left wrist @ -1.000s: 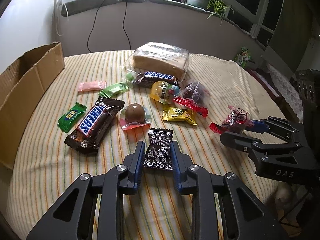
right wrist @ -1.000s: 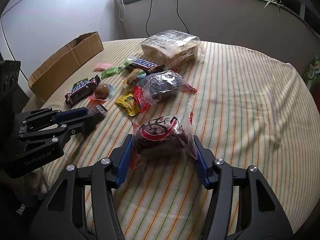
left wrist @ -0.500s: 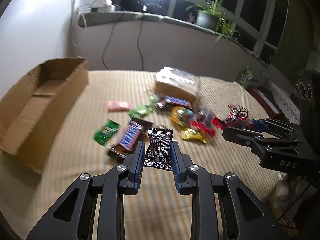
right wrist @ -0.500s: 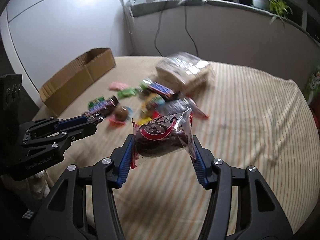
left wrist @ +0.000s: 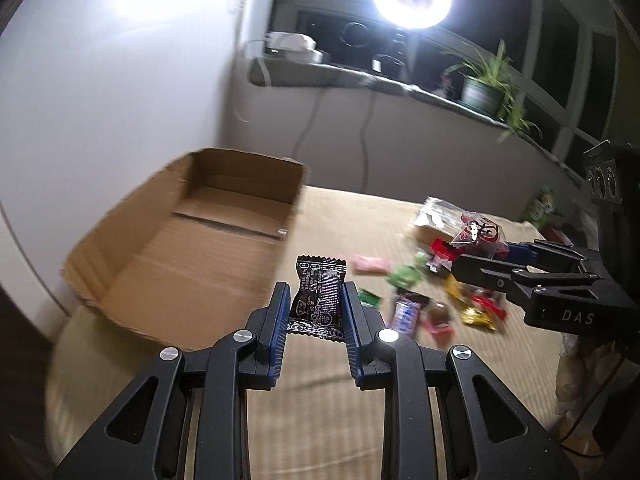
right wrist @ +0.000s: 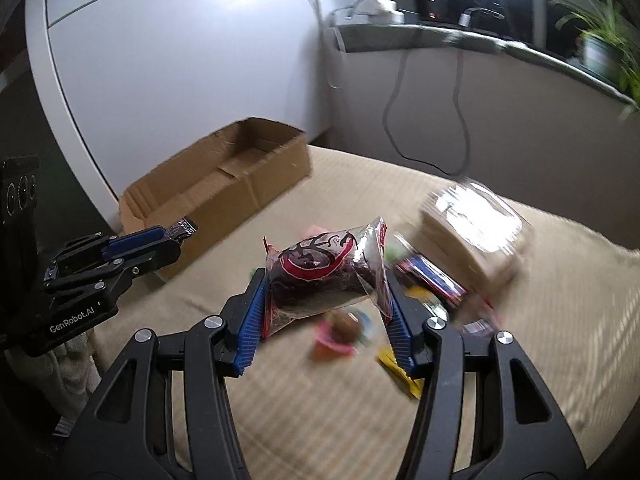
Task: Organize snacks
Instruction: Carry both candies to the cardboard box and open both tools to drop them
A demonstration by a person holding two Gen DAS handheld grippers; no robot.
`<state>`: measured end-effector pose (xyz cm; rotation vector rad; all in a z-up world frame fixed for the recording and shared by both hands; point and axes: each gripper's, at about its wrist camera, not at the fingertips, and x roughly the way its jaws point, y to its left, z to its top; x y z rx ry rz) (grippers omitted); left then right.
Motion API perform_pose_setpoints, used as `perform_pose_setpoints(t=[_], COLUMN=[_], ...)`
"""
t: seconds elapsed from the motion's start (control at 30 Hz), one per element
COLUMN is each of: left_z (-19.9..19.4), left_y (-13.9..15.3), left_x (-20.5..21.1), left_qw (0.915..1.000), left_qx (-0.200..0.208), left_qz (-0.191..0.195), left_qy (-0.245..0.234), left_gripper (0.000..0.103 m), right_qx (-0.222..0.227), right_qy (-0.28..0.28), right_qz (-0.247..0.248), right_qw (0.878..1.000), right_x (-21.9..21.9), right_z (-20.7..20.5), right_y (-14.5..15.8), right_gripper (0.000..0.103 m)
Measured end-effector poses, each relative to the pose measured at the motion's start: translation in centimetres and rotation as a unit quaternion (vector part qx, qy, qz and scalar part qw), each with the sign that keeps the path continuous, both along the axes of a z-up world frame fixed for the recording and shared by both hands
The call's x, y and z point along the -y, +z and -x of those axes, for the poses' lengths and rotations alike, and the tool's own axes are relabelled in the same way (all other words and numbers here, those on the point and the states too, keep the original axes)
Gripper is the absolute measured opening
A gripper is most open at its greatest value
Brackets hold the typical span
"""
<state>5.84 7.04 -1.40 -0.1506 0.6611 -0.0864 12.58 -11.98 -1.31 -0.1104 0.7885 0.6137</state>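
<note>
Frankly, the loose snacks (left wrist: 420, 300) on the desk (left wrist: 320, 400) are motion-blurred. The left hand-held gripper (left wrist: 315, 312) clamps a black candy packet (left wrist: 318, 300), the right hand-held gripper (right wrist: 326, 304) a clear bagged dark snack (right wrist: 320, 276), both near the open cardboard box (left wrist: 192, 240).

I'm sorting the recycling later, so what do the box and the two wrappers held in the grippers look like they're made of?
Box: plain brown corrugated cardboard, matte, with visible fold creases. Black wrapper in the left gripper: probably glossy plastic film with crimped ends. Clear bag in the right gripper: thin, crinkly transparent plastic with red print, its dark contents showing through.
</note>
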Motion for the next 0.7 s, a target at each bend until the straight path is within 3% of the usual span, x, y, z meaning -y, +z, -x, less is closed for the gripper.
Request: perform_pose_setpoints(t=[0.3, 0.7], left_z=[-0.6, -1.0], left_y=[-0.6, -1.4], left_x=[-4.9, -6.9], left_qw=[0.9983, 0.997], left_qx=[-0.004, -0.014], left_qz=[-0.007, -0.004], left_qy=[0.058, 0.076], left_gripper=[0.024, 0.024], right_qx=[-0.008, -0.009], right_qy=[0.052, 0.106], right_qz=[-0.015, 0.014], right_qw=[0.999, 0.994], right_x=[-6.9, -15.1], right_z=[-2.8, -5.0], right_y=[0.5, -1.2], right_gripper=[0.057, 0.057])
